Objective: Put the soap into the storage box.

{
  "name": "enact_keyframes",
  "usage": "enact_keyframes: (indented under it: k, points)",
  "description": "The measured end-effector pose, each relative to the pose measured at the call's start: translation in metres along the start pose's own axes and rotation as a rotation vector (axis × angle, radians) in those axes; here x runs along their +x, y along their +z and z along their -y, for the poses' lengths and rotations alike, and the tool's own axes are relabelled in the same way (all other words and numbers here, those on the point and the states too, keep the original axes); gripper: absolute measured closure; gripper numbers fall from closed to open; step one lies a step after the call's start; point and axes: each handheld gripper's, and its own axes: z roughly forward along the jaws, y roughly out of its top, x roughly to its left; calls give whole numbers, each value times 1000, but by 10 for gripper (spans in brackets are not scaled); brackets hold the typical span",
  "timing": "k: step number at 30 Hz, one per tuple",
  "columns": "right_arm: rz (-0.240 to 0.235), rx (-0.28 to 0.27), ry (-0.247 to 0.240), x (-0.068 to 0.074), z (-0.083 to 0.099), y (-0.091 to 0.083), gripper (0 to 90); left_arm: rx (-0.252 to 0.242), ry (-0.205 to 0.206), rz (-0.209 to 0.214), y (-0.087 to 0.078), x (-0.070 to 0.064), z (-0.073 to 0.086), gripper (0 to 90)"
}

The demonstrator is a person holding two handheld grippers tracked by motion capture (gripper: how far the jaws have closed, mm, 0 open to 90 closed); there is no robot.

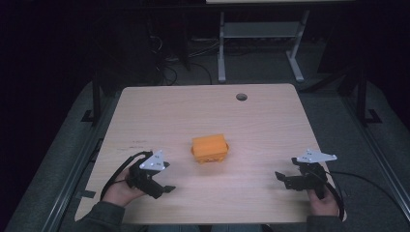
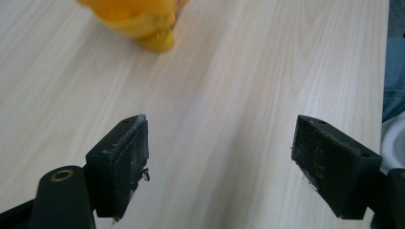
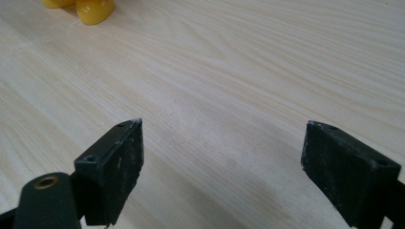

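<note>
**Two open grippers waiting either side of an orange block**

At the near edge of the table point(image 1: 145, 116), the person's hands are resting low on the wood, each one gripping a tool. The left gripper point(image 1: 162, 186) is sitting toward the near left corner, its grey three-cornered plate facing up and its black cable looping back around the hand. Its fingers point(image 2: 122, 162) are standing wide apart with nothing but bare wood grain lying between them.

The right gripper point(image 1: 285, 180) is sitting toward the near right edge, pointing inward across the table, its cable trailing off to the right. Its fingers point(image 3: 114, 167) are likewise spread wide, closing on nothing.

Farther in, roughly at the middle of the table and between the two tools, the orange block point(image 1: 210, 148) is lying flat on the wood, well apart from both grippers. In the left gripper view it is showing as a rounded yellow-orange shape at the top edge, blurred; in the right gripper view a small part of it is peeking in at the top left corner.

Beyond the block, near the far edge, a round cable hole point(image 1: 241, 96) is sitting in the tabletop.
</note>
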Motion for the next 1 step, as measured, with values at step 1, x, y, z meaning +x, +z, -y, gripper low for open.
enact_keyframes:
  k: [1]
  points:
    - [1,1,-1,0,0,0,139,-2,-3,-8,-1,-1,5,203]
